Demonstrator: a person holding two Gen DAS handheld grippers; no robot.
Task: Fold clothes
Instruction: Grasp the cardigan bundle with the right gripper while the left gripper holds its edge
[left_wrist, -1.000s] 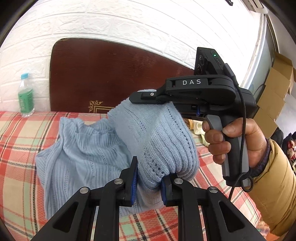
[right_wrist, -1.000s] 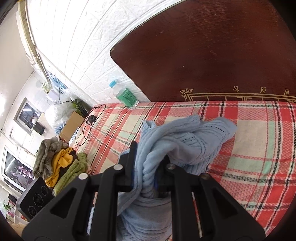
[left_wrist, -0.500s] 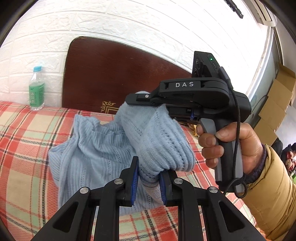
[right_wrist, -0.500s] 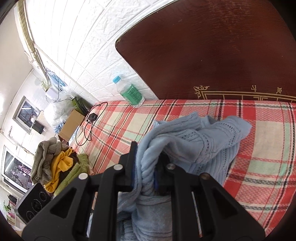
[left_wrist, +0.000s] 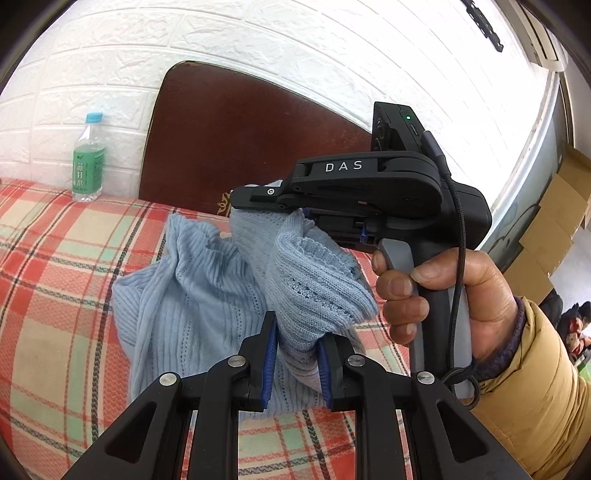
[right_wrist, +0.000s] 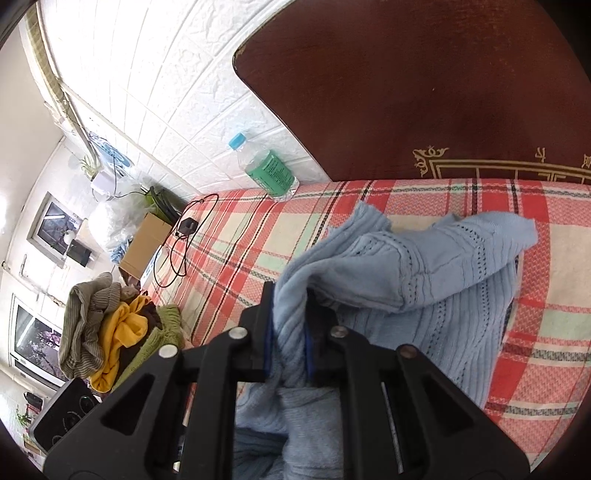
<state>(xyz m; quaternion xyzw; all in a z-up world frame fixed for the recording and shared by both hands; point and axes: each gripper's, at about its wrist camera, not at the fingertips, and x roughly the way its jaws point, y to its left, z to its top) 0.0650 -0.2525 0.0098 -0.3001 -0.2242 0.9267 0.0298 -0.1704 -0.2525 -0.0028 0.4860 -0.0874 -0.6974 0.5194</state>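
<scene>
1. The left gripper (left_wrist: 294, 354) has its blue-padded fingers (left_wrist: 268, 363) clenched on a bunched fold of a pale blue knit sweater (left_wrist: 192, 295), lifted above a bed (left_wrist: 55, 266) spread with a red, cream and green plaid cover.
2. The right gripper (right_wrist: 289, 334), carried in a person's hand (left_wrist: 450, 299) with a mustard-yellow sleeve (left_wrist: 532, 398), pinches another fold of the sweater between its own fingers (right_wrist: 266, 332).
3. Beyond both sets of fingers the rest of the sweater trails down, crumpled, onto the cover.
4. Farther ahead stands a dark wooden headboard (left_wrist: 229, 147), and left of it a green-labelled water bottle (left_wrist: 88, 162) against the white brick wall (left_wrist: 258, 40).
5. Left of the right fingers lies a heap of olive, yellow and green clothes (right_wrist: 110, 332).
</scene>
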